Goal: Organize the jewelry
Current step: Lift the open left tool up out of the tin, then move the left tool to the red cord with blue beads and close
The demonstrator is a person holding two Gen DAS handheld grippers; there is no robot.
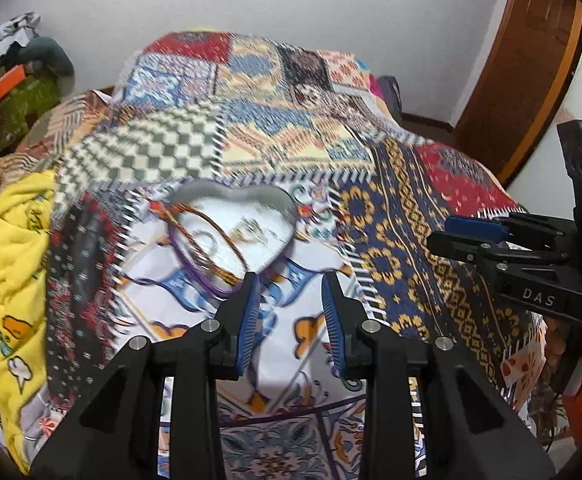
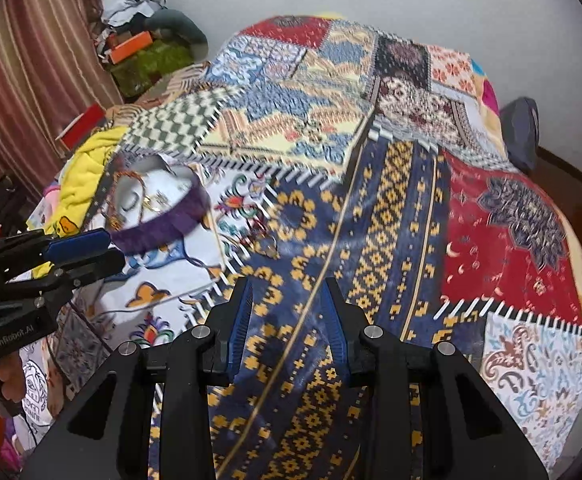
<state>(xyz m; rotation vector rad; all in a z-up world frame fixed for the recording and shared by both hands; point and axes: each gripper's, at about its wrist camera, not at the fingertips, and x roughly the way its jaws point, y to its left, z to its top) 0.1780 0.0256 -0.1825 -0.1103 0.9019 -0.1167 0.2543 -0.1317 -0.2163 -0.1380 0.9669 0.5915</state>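
A heart-shaped purple jewelry box (image 1: 277,236) with a white inside lies on the patchwork bedspread (image 1: 275,120). It holds thin bangles (image 1: 211,240) and a small gold piece (image 1: 251,230). It also shows in the right wrist view (image 2: 171,220). My left gripper (image 1: 291,312) is open and empty, just in front of the box. My right gripper (image 2: 287,324) is open and empty over the blue and yellow patch; it shows side-on in the left wrist view (image 1: 471,240). A small piece of jewelry (image 2: 261,236) lies on the bedspread right of the box.
A yellow quilt (image 1: 15,260) lies bunched at the bed's left side. Clothes and boxes (image 2: 147,40) are piled at the far left by the wall. A wooden door (image 1: 531,72) stands at the right. A curtain (image 2: 31,60) hangs on the left.
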